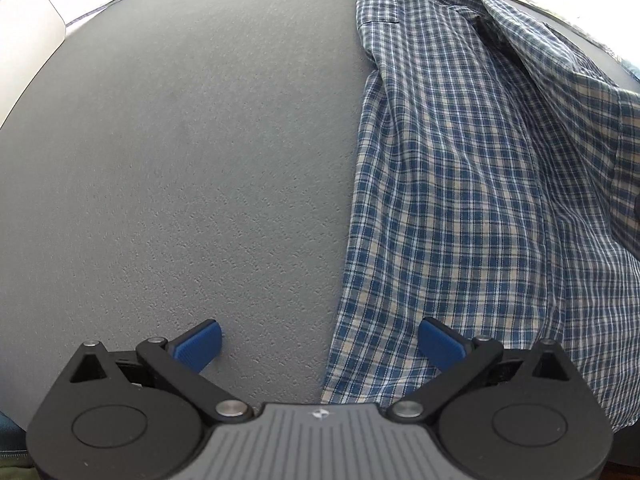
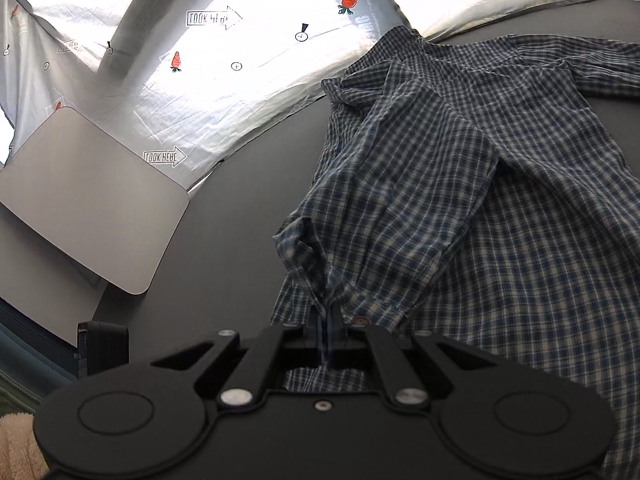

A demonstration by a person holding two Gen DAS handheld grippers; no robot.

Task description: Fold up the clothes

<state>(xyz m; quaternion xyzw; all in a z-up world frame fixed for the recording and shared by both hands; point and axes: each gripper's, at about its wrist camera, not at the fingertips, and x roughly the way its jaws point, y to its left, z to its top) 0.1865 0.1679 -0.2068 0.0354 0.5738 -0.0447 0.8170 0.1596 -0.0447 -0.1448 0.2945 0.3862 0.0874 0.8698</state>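
On the grey bench (image 1: pixel 180 168) a blue-and-white plaid shirt (image 1: pixel 472 200) is lying spread out, taking up the right half of the left wrist view while the textured surface to its left is staying bare. The left claw (image 1: pixel 320 346) is pointing steeply down with its blue pads (image 1: pixel 200 346) standing wide apart and nothing between them; one pad is hovering over bare bench, the other over the shirt's lower edge.

The right claw (image 2: pixel 330 334) is pinched shut on a bunched fold of the plaid shirt (image 2: pixel 480 208), the cloth rising in a ridge from its closed tips. A small reddish button (image 2: pixel 360 320) is showing just beside that pinch. The collar end and one sleeve are lying rumpled toward the far edge of the bench (image 2: pixel 224 248).

Beyond that far edge a pale printed sheet (image 2: pixel 224 80) is hanging, carrying orange carrot pictures (image 2: pixel 350 0) and arrow labels reading "LOOK HERE" (image 2: pixel 165 157). A flat grey board with rounded corners (image 2: pixel 88 200) is leaning at the left, apart from the shirt. A small dark box (image 2: pixel 103 346) is sitting near the bench's near left corner, and something fluffy and beige (image 2: pixel 18 444) is peeking in at the bottom left.
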